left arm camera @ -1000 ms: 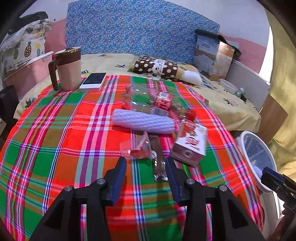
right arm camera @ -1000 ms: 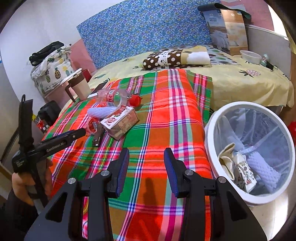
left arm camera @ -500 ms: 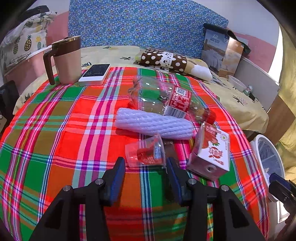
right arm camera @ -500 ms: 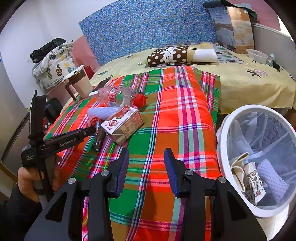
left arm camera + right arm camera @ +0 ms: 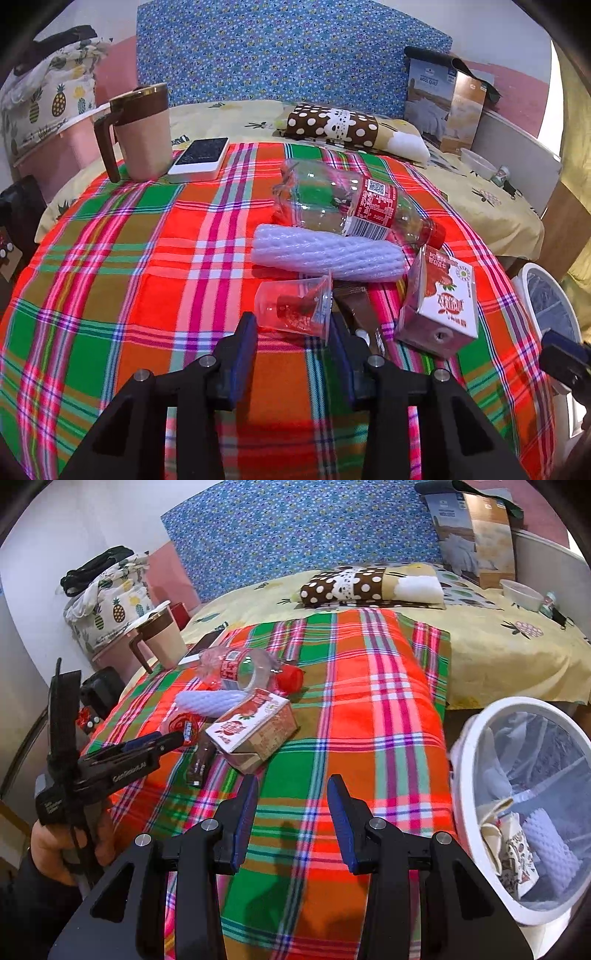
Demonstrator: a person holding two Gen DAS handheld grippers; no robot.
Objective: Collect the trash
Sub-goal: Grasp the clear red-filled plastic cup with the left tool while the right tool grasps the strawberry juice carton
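Two grippers are seen over a bed spread with a plaid cloth (image 5: 110, 258). At the bedside, right of the cloth, a white waste bin (image 5: 476, 738) with a clear liner is noted; crumpled paper and a foam sleeve lie inside it.

Trash is clustered on the cloth's right half. A crushed clear plastic bottle (image 5: 343, 203) with a red label and red cap lies on its side, farthest from the left wrist camera. Just in front of it, touching, a white foam net sleeve (image 5: 325, 254) lies crosswise. A red-and-white drink carton (image 5: 443, 306) is tipped on its side to the right of the sleeve. A dark brown wrapper (image 5: 362, 310) lies flat between carton and cup.

A small clear plastic cup (image 5: 295, 306), on its side with red residue within, is placed between the fingers of the left gripper (image 5: 291, 328). The fingers are held apart, one on either side of the cup; whether the pads touch it cannot be told.

The right gripper (image 5: 291, 805) is held above bare cloth near the bin, fingers spread apart, nothing between them.

At the cloth's far left corner a beige mug (image 5: 140, 133) with brown rim and handle is standing upright, with a white-edged phone (image 5: 199, 158) lying flat just beside it.
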